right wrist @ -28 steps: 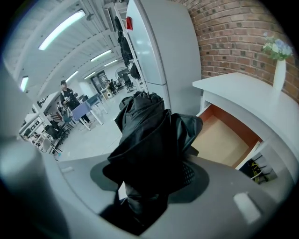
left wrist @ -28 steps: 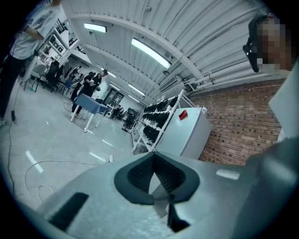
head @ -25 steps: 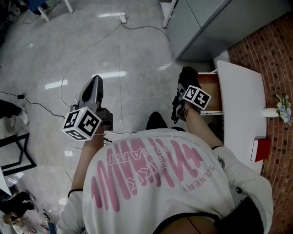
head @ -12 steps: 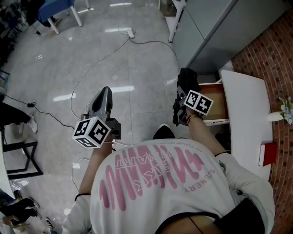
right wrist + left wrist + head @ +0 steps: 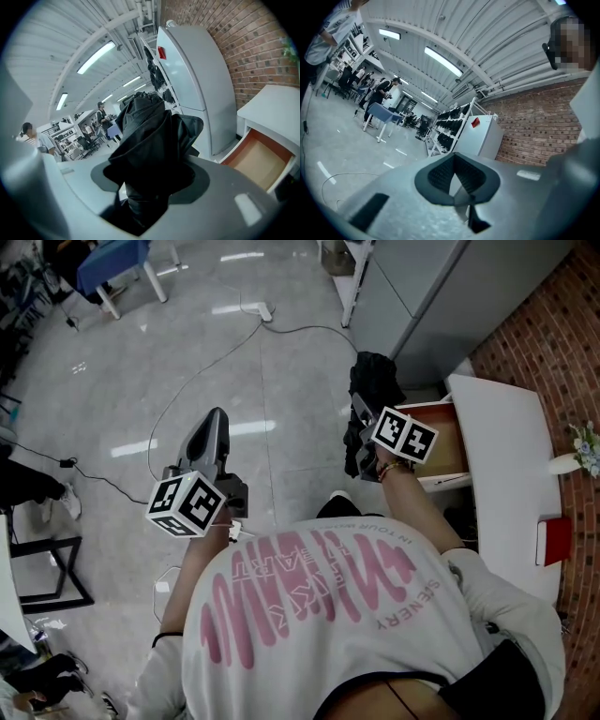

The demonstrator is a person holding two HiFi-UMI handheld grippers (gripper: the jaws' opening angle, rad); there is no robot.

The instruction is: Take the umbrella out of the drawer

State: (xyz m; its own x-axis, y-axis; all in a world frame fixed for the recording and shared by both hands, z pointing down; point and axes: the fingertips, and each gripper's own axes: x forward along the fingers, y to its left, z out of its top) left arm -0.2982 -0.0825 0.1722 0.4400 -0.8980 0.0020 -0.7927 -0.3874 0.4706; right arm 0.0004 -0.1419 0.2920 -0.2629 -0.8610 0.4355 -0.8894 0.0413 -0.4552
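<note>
umbrella (image 5: 372,379) | clamped between right hand-held gripper (image 5: 149,180) jaws | outside drawer (image 5: 439,439)

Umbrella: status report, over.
Right hand-held gripper shut on black umbrella, clear of open drawer. Left hand-held gripper shut, empty. No obstruction seen.

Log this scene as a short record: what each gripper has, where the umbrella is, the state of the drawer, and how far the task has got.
left gripper: jaws together, nothing in them, held out over the floor
right gripper: shut on the folded black umbrella
umbrella place: out of the drawer, held up beside it, over the floor
drawer: pulled open from the white cabinet, wooden inside, nothing seen in the part that shows
task: umbrella already out of the drawer
</note>
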